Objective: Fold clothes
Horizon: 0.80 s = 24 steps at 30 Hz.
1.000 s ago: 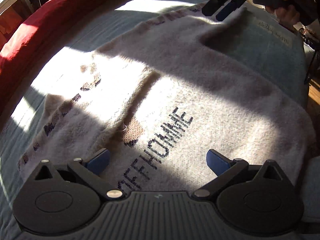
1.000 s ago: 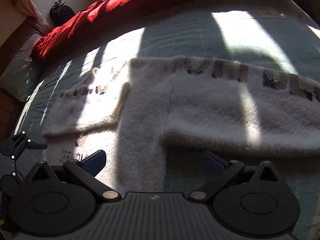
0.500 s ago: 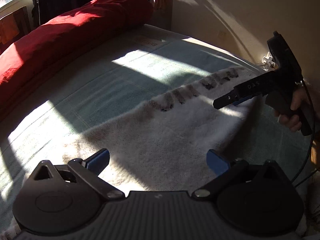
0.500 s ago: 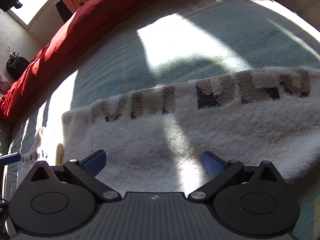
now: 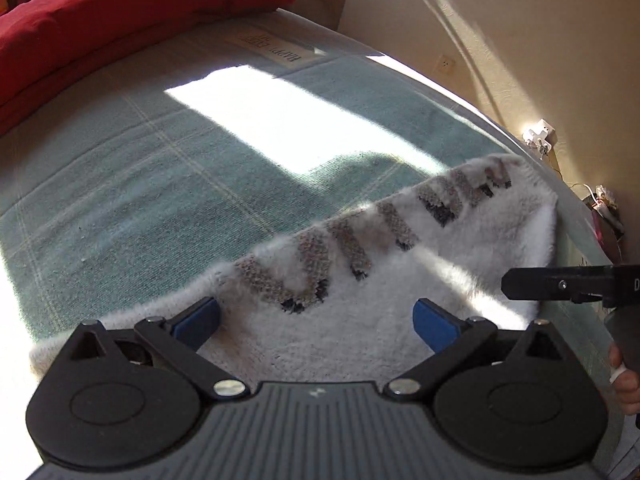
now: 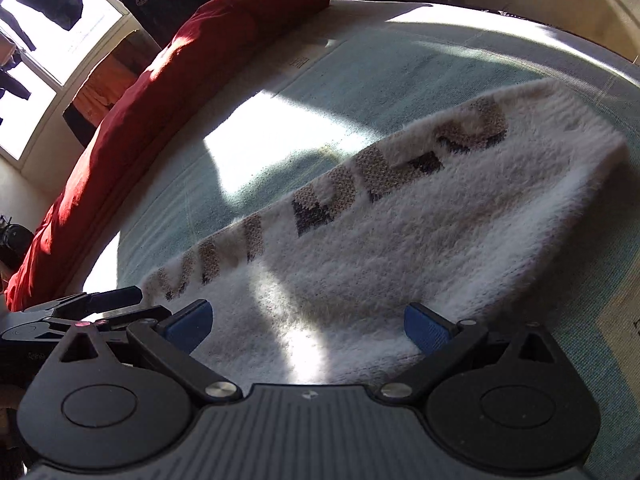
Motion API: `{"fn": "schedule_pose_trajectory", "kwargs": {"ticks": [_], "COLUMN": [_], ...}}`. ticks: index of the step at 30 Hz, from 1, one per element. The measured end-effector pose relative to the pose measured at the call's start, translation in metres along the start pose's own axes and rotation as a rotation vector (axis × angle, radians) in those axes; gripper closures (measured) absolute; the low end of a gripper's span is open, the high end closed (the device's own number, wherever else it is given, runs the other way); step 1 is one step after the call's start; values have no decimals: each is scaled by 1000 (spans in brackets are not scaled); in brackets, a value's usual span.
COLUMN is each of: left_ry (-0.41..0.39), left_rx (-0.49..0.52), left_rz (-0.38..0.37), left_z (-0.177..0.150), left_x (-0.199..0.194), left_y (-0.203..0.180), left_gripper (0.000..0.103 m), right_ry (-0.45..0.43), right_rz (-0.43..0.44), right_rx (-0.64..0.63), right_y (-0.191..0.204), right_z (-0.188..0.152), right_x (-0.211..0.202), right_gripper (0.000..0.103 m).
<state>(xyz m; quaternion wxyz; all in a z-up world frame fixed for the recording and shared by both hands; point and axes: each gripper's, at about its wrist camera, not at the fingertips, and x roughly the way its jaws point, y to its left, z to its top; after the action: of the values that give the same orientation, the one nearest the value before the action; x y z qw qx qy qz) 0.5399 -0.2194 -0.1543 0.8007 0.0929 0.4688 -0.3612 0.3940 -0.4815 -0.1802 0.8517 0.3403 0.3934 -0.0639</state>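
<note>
With the sweater (image 5: 360,320) lying flat on the bed (image 5: 160,168) below the red duvet (image 5: 120,4), both the left hand-held gripper (image 5: 316,320) and right hand-held gripper (image 6: 308,324), jaws wide and empty, should pinch its near edge together and fold evenly.

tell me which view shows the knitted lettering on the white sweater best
The right wrist view: the lettering runs large and mostly unbroken along the fuzzy white sweater. The left wrist view shows the same band, smaller and partly hidden by fluff.
</note>
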Motion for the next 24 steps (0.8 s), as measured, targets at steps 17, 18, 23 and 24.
{"fn": "schedule_pose_trajectory", "kwargs": {"ticks": [17,18,23,24], "left_ry": [-6,7,32,24], "left_rx": [-20,-19,2,13], "left_rz": [24,27,21,18], "left_z": [-15,-18,-26,-26], "left_x": [-36,-35,-34,-36], "left_y": [-5,-6,-11,-14], "left_gripper": [1,1,1,1], "right_ry": [88,110,88,64], "right_rz": [136,128,94,95], "right_rx": [-145,-155,-106,-73], "right_y": [41,42,17,9], "right_z": [-5,-9,-7,-3], "right_x": [0,4,-8,-16], "right_gripper": [0,0,0,0]}}
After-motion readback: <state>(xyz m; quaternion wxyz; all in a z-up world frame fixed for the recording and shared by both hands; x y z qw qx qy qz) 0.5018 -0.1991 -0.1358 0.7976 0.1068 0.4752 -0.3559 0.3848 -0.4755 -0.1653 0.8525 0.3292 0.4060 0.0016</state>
